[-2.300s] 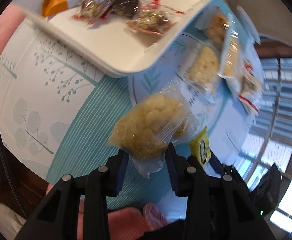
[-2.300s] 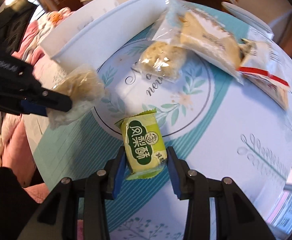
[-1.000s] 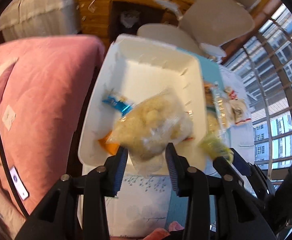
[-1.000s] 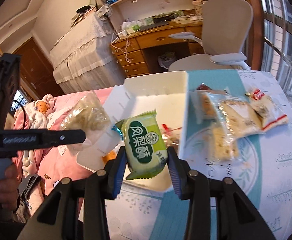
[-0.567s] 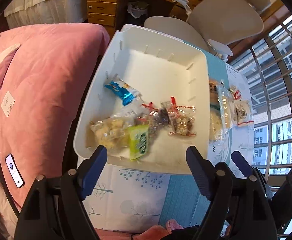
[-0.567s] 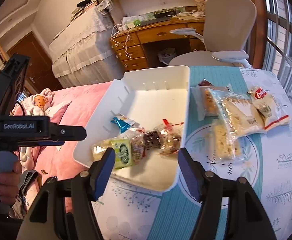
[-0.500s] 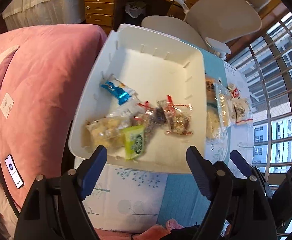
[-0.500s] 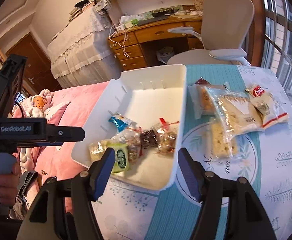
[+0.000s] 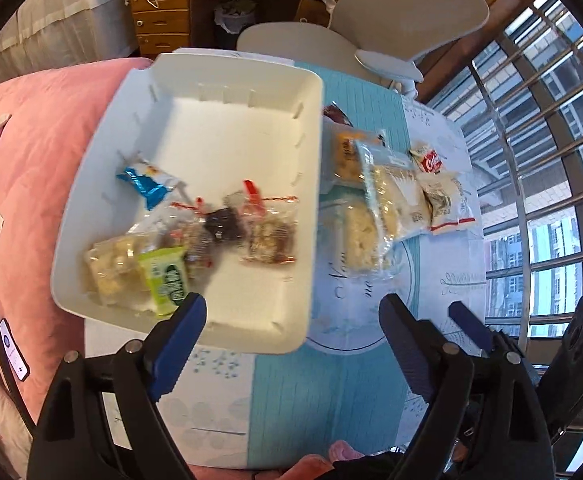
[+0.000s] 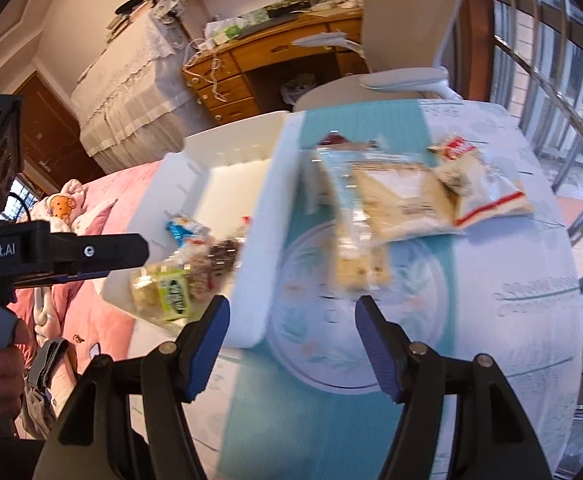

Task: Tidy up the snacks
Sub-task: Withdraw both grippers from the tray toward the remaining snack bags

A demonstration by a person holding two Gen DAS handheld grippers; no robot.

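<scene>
A white tray (image 9: 227, 128) sits on the table's left side and holds several snacks: a green packet (image 9: 165, 278), a pale clear-wrapped cake (image 9: 109, 268), a blue wrapper (image 9: 147, 178) and dark bagged sweets (image 9: 251, 224). Several wrapped snacks (image 9: 391, 204) lie on the tablecloth right of the tray. My left gripper (image 9: 291, 320) is open and empty above the tray's near edge. My right gripper (image 10: 291, 320) is open and empty above the table; the tray (image 10: 251, 248) and green packet (image 10: 173, 290) show left of it, loose snacks (image 10: 403, 200) ahead.
A round table with a teal and white patterned cloth (image 9: 331, 392) carries everything. A pink bed (image 9: 31, 140) lies left of it. A white office chair (image 9: 391, 12) and wooden desk (image 10: 259, 60) stand behind. Window bars (image 9: 551, 160) are at right.
Both grippers opened and dropped the pale cake and the green packet into the tray. Since then both views have shifted slightly right, toward the loose snacks.
</scene>
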